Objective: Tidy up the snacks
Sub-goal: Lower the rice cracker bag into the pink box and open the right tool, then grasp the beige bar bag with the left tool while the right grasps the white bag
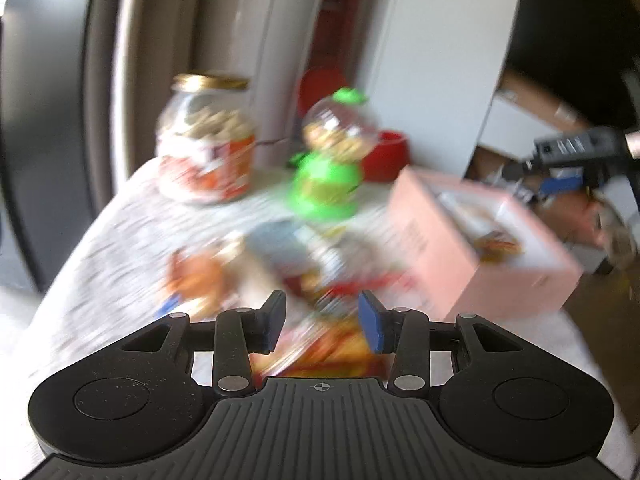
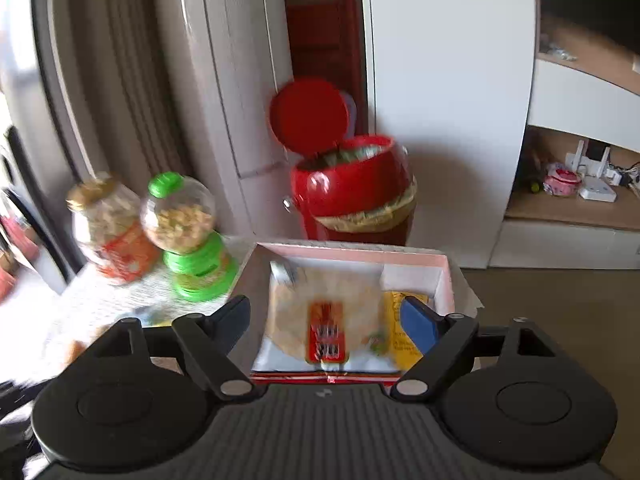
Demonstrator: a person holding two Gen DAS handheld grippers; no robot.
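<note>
Pink cardboard box (image 2: 348, 258) at the right end of the white-clothed table (image 1: 100, 248), open-topped, holding a round pale cracker pack with a red label (image 2: 325, 330) and a yellow packet (image 2: 394, 312) beside it; red pedal bin (image 2: 352, 188) just behind, lid up.

Left tool (image 1: 322, 322) low over a heap of loose snack packets (image 1: 280, 276) — blue pads part-way apart, an orange-and-red packet (image 1: 332, 350) showing between them, whether pressed or merely beneath cannot be told through the blur.

Right tool (image 2: 326, 320) above the box, fingers spread wide — nothing between them, only the box contents below; released.

Glass jar with a gold lid (image 1: 208, 140) and orange label at the table's far left corner, filled with pale pieces; green-based gumball-style dispenser (image 1: 330, 152) just to its right, clear globe half full of nuts, green cap on top; both upright, near each other, apart from the box.

Black body of the right tool (image 1: 576, 152) visible past the box in the left wrist view.
</note>
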